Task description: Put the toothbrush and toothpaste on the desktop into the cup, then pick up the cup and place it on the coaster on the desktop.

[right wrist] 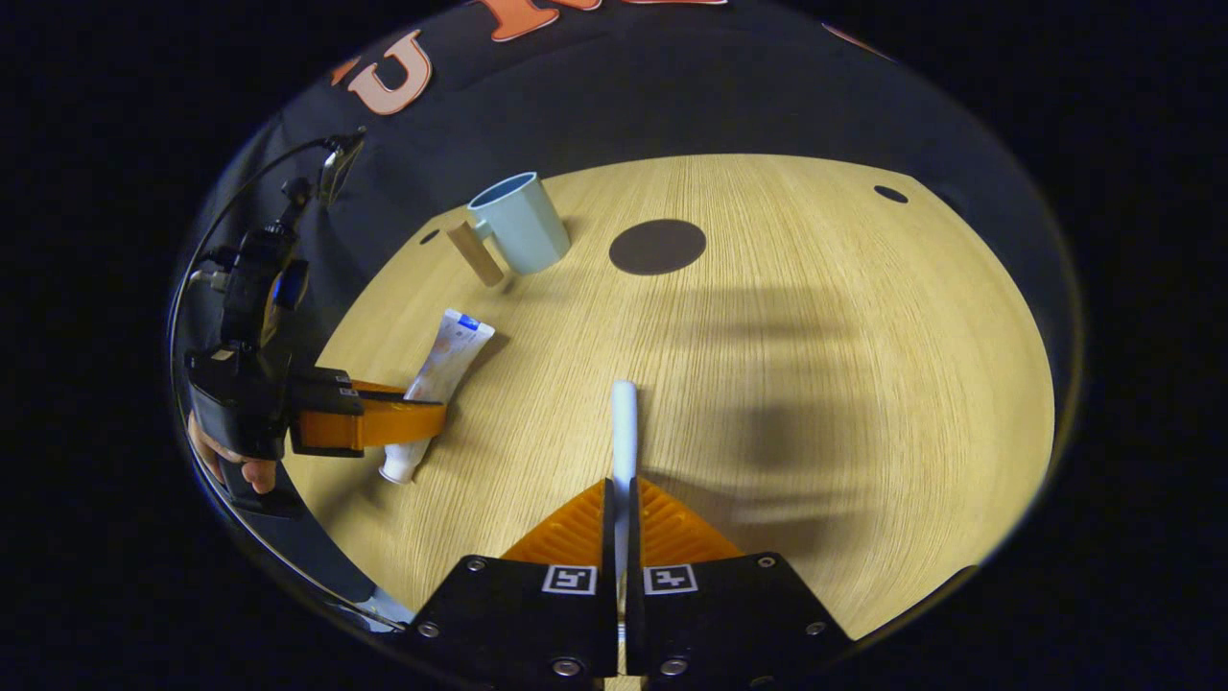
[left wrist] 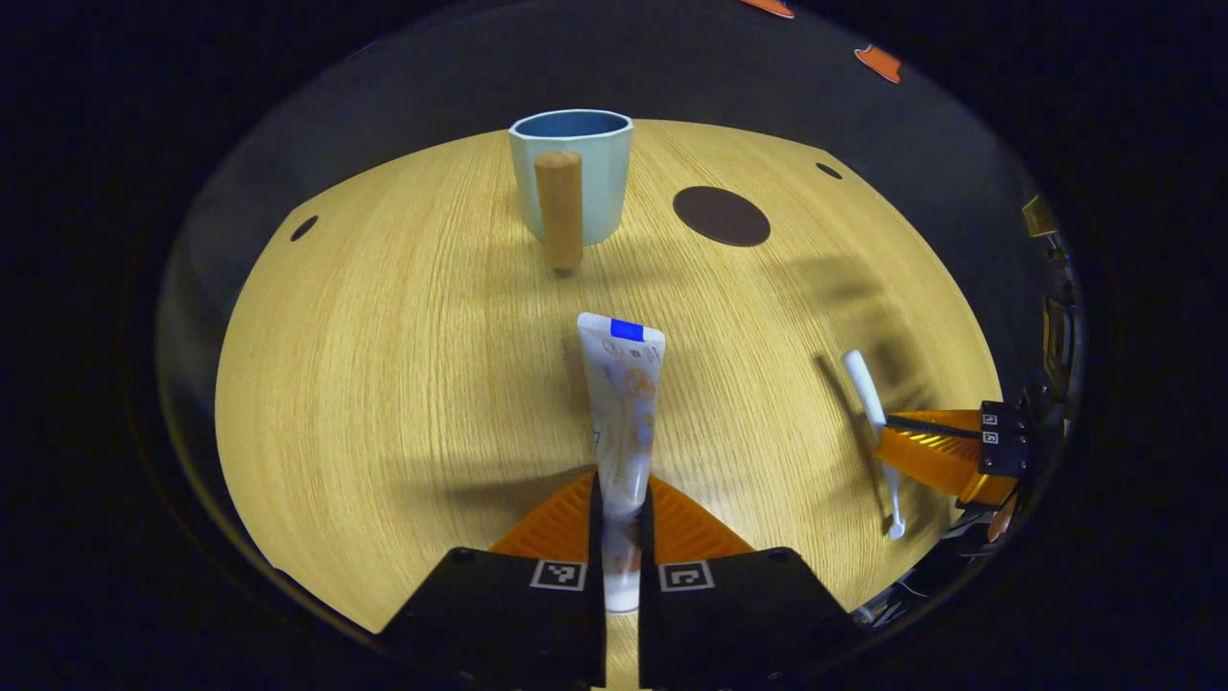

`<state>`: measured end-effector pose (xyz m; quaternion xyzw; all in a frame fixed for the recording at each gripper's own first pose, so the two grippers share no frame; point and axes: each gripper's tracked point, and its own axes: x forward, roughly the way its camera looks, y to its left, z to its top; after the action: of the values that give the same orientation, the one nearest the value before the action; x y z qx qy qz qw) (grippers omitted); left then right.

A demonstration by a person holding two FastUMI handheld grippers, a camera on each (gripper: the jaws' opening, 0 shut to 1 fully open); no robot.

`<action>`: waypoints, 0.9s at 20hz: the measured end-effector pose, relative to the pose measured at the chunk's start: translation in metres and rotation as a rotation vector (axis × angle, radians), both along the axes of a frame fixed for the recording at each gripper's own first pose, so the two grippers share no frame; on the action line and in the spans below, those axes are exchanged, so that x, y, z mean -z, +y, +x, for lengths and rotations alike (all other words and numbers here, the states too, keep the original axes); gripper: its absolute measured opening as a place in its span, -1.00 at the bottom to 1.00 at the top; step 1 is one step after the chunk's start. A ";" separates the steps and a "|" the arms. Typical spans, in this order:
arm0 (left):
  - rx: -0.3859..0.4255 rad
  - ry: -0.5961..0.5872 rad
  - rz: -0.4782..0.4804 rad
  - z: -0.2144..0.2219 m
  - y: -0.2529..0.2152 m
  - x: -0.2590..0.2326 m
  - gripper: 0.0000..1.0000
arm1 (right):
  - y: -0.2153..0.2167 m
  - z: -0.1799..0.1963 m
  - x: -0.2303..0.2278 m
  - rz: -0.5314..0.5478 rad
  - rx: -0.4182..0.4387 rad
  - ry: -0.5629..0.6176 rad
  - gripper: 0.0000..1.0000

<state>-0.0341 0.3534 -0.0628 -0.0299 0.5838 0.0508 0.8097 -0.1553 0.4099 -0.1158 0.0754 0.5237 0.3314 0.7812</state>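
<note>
My left gripper (left wrist: 622,485) is shut on a white toothpaste tube (left wrist: 625,384), whose flat crimped end points away toward the cup. The pale blue cup (left wrist: 576,168) stands upright at the far side of the wooden table, its wooden handle (left wrist: 559,211) facing me. A dark round coaster (left wrist: 721,216) lies to the cup's right. My right gripper (right wrist: 624,491) is shut on a white toothbrush (right wrist: 624,422) just over the table. From the right gripper view, the left gripper (right wrist: 434,418) holds the tube (right wrist: 449,353) at the left, with cup (right wrist: 518,223) and coaster (right wrist: 657,247) beyond.
The light wooden table (right wrist: 815,365) has small dark holes near its far corners (left wrist: 303,227). In the left gripper view the right gripper (left wrist: 892,434) with the toothbrush (left wrist: 863,384) sits at the right edge. A hand (right wrist: 240,465) holds the left gripper.
</note>
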 end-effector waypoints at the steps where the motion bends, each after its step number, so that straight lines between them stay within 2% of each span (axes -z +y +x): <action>1: -0.002 -0.014 -0.002 0.000 -0.001 -0.010 -0.74 | 0.000 0.004 -0.006 0.023 0.013 -0.020 -0.92; 4: -0.016 -0.107 -0.012 0.012 0.007 -0.034 -0.74 | 0.000 0.008 -0.018 0.034 0.012 -0.062 -0.93; 8: 0.004 -0.271 -0.059 0.043 0.008 -0.065 -0.74 | 0.001 0.011 -0.035 0.077 -0.014 -0.112 -0.93; 10: 0.002 -0.352 -0.073 0.053 0.002 -0.066 -0.75 | 0.002 0.012 -0.045 0.093 -0.018 -0.147 -0.92; 14: -0.035 -0.515 -0.098 0.069 0.007 -0.083 -0.75 | -0.004 0.023 -0.057 0.111 0.005 -0.269 -0.93; 18: -0.090 -0.627 -0.108 0.072 0.020 -0.103 -0.74 | -0.013 0.045 -0.078 0.124 0.047 -0.389 -0.93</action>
<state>0.0381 0.3736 0.0398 -0.1127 0.3057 0.0440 0.9444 -0.1100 0.3966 -0.0383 0.0699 0.3396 0.3530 0.8690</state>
